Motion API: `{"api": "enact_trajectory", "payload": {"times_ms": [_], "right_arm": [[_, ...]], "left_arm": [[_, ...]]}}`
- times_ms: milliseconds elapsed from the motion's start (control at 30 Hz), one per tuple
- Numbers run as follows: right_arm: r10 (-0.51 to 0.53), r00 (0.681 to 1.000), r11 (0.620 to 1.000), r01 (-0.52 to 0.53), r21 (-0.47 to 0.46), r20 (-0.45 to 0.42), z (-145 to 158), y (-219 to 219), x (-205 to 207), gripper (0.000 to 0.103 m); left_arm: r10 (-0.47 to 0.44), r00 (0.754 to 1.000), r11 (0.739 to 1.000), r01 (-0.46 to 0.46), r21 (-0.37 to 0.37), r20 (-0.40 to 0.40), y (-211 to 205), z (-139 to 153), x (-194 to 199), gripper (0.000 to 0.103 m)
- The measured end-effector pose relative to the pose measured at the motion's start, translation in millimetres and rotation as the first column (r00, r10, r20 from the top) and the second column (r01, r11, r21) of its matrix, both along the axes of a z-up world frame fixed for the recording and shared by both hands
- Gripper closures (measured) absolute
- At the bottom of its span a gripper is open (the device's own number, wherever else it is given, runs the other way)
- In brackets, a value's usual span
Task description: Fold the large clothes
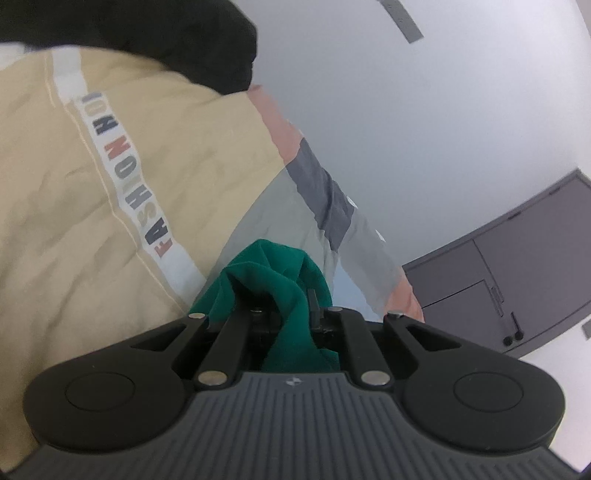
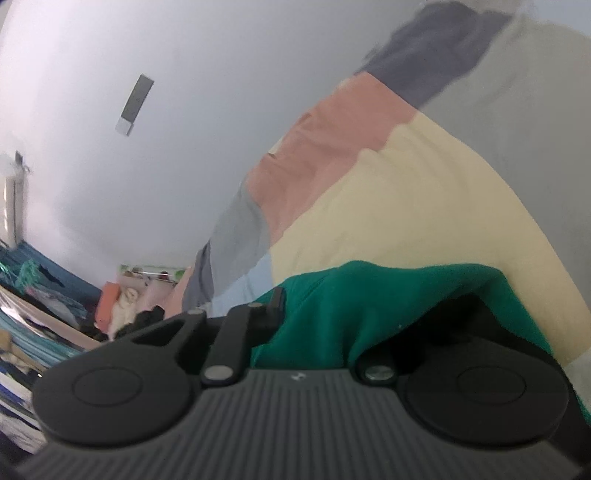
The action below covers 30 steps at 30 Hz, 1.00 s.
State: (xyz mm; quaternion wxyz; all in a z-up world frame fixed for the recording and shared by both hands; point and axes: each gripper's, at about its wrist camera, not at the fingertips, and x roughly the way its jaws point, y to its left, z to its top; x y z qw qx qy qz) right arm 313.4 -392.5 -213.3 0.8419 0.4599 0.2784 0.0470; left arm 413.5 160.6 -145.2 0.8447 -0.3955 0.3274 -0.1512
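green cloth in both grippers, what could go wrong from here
1. The green cloth is bunched up between the left gripper jaws, so the fold may come out lumpy.
2. In the right wrist view the green cloth drapes over the right gripper and hides one finger; it could snag on release.
3. It lies on the beige garment, which might get dragged along.

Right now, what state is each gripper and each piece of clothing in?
left gripper: shut on the green garment.
right gripper: shut on the green garment, its right finger hidden by fabric.
green garment: bunched, pinched by both grippers.
beige colour-block garment: spread out, creased, lettered stripe showing.
black garment: lying over the beige one's far edge.
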Motion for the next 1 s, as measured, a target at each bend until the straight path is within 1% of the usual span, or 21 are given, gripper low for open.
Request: {"api": "enact_trajectory", "payload": {"times_ms": [100,167,200,233,267,300,333,367,400,467,533,633,700,733,767,833,867,933,1000], "right_arm": [[0.018,1.000,1.000,-0.018,-0.008,0.015,4.5,0.4,-4.3,0.083],[0.021,0.999,1.000,-0.021,-0.018,0.023,11.0,2.2,-9.6,0.081],[0.022,0.999,0.999,-0.021,-0.024,0.025,14.5,3.1,-12.5,0.080],[0.022,0.999,0.999,-0.021,-0.035,0.026,19.0,3.9,-15.6,0.079],[0.024,0.999,0.998,-0.023,-0.053,0.027,23.9,5.8,-19.2,0.073],[0.025,0.999,0.996,-0.023,-0.086,0.030,30.0,8.6,-23.6,0.061],[0.026,0.999,0.993,-0.021,-0.120,0.035,35.4,11.1,-28.3,0.052],[0.029,0.999,0.987,-0.022,-0.159,0.045,41.6,14.1,-34.7,0.037],[0.035,0.998,0.978,-0.024,-0.205,0.049,48.3,17.7,-42.5,0.029],[0.050,0.998,0.953,-0.040,-0.301,0.028,59.0,25.0,-55.7,0.029],[0.062,0.998,0.918,-0.048,-0.393,0.023,70.5,33.4,-73.7,0.029],[0.062,0.998,0.873,-0.038,-0.486,0.033,85.7,42.6,-97.1,0.029],[0.039,0.997,0.852,0.005,-0.523,0.073,97.5,46.5,-112.4,0.029],[0.037,0.993,0.845,0.026,-0.534,0.108,104.9,50.0,-120.7,0.029],[0.045,0.988,0.836,0.044,-0.547,0.149,112.4,54.9,-129.1,0.029],[0.055,0.977,0.820,0.074,-0.568,0.207,123.8,65.5,-143.3,0.029],[0.064,0.971,0.814,0.084,-0.575,0.231,127.6,72.0,-148.6,0.029],[0.090,0.964,0.807,0.076,-0.586,0.249,130.0,85.3,-156.4,0.029],[0.130,0.963,0.800,0.038,-0.599,0.236,127.7,98.4,-159.4,0.029]], "left_arm": [[-0.001,1.000,1.000,0.000,0.026,0.014,-2.0,10.6,-8.9,0.090],[0.007,1.000,0.999,-0.009,0.049,0.027,-4.0,19.4,-18.0,0.068],[0.015,0.999,0.998,-0.017,0.061,0.036,-5.1,24.4,-24.3,0.043],[0.021,0.999,0.997,-0.024,0.069,0.044,-6.6,29.5,-30.5,0.028],[0.025,0.998,0.996,-0.030,0.086,0.054,-7.0,36.0,-39.5,0.024],[0.029,0.997,0.993,-0.037,0.113,0.069,-9.4,42.4,-47.9,0.021],[0.026,0.996,0.989,-0.039,0.145,0.087,-12.6,49.5,-56.9,0.021],[0.018,0.995,0.984,-0.036,0.177,0.099,-16.5,55.8,-65.4,0.021],[0.013,0.994,0.976,-0.036,0.214,0.111,-20.5,62.5,-74.5,0.020],[0.009,0.989,0.952,-0.053,0.300,0.145,-29.4,75.9,-96.2,0.020],[-0.002,0.982,0.927,-0.068,0.369,0.188,-37.3,88.0,-119.0,0.020],[-0.040,0.970,0.895,-0.072,0.440,0.239,-51.7,109.0,-151.8,0.020],[-0.098,0.949,0.892,-0.050,0.450,0.300,-63.4,124.7,-173.6,0.020],[-0.137,0.934,0.887,-0.032,0.460,0.329,-71.8,130.6,-182.9,0.020],[-0.167,0.925,0.880,-0.016,0.475,0.341,-80.8,133.8,-188.9,0.020],[-0.228,0.913,0.873,0.037,0.487,0.339,-97.7,132.4,-192.7,0.020],[-0.251,0.912,0.871,0.068,0.486,0.324,-104.4,128.6,-191.2,0.020],[-0.280,0.921,0.862,0.117,0.493,0.271,-116.4,116.2,-186.5,0.020],[-0.309,0.927,0.845,0.164,0.509,0.214,-126.1,102.0,-180.8,0.020]]}}
